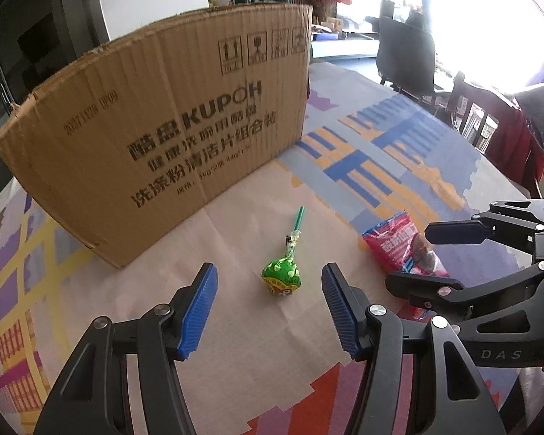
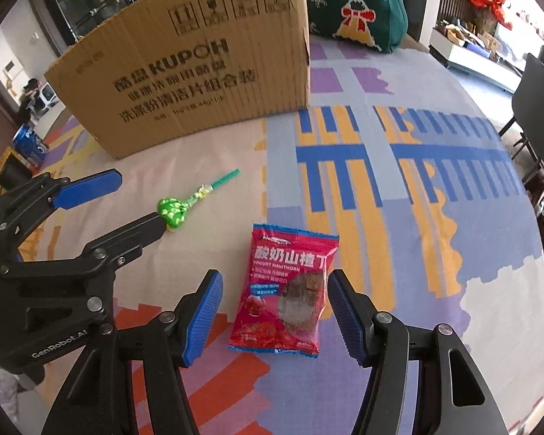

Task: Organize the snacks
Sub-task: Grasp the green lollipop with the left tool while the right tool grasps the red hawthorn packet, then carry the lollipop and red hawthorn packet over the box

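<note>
Lollipop [image 1: 282,278] lies between wide left claw [image 1: 270,304]; pouch [image 2: 284,291] between wide right claw [image 2: 275,311].

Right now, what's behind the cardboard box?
Over the box top edge shows a dark green Christmas bag on the cloth, right of it. Whatever is directly behind or inside the box is hidden by its front wall.

lollipop [image 1: 281,278]: green wrapper with pale spots, green stick; lies flat on the patterned cloth, stick angled toward the box.
packet [image 2: 284,290]: red snack bag, blue edges, "YOGURT HAWTHORN" print; sealed, flat, face up, right of the lollipop, apart from it.
box [image 1: 156,123]: brown cardboard, printed side, standing behind both.
</note>
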Demonstrator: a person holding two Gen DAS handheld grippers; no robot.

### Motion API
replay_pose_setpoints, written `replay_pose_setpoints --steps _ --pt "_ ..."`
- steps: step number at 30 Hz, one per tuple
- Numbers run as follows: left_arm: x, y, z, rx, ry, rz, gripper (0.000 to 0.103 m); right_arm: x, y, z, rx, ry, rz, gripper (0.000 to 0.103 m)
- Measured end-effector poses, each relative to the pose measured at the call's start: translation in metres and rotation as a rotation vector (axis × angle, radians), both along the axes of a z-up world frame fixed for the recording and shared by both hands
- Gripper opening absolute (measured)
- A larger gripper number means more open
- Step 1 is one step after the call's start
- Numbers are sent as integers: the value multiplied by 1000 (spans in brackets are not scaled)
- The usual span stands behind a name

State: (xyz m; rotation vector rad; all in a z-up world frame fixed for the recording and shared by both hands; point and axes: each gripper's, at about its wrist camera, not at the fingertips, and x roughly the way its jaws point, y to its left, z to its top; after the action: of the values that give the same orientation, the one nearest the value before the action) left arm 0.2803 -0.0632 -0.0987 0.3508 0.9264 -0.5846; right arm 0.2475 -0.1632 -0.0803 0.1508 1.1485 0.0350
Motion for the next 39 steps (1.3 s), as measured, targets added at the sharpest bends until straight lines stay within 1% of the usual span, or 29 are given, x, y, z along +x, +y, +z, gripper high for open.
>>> replay_pose_setpoints --steps 6,9,11,13,16,17,18,19,20,21,24,27,32,39 --pt "7 -2 -10 5 18 12 57 3 0 -9 -10 16 -1 61" --pt "9 -4 -13 3 28 13 53 5 -2 -12 -2 29 -12 61" --pt "11 -5 -14 3 32 16 49 5 -3 -14 2 32 -18 61" --pt "12 -7 -16 0 42 17 39 6 -3 -14 -2 26 -17 61" --pt "13 -9 -18 -2 55 17 33 7 -4 -14 1 22 -19 61" --pt "13 -9 -19 1 58 19 32 6 -5 -14 -1 20 -18 59" --pt "12 -9 -19 -1 63 20 29 7 -4 -14 -5 15 -15 53" --pt "12 -9 -20 -4 68 19 26 6 -4 -14 -5 11 -12 53" --pt "11 -9 -20 -6 73 19 26 7 -5 -14 -5 10 -11 52" --pt "11 -9 -20 -4 73 22 25 7 -5 -14 -5 7 -11 47" --pt "8 -9 -21 -5 72 40 25 7 -7 -13 4 0 -13 44" --pt "6 -7 -21 -26 93 68 25 6 -9 -13 12 -7 -15 43" --pt "0 -2 -18 -39 103 118 25 3 -12 -13 29 -13 -19 43" --pt "-11 9 -2 -73 82 191 25 0 -13 -3 48 -47 -2 43"
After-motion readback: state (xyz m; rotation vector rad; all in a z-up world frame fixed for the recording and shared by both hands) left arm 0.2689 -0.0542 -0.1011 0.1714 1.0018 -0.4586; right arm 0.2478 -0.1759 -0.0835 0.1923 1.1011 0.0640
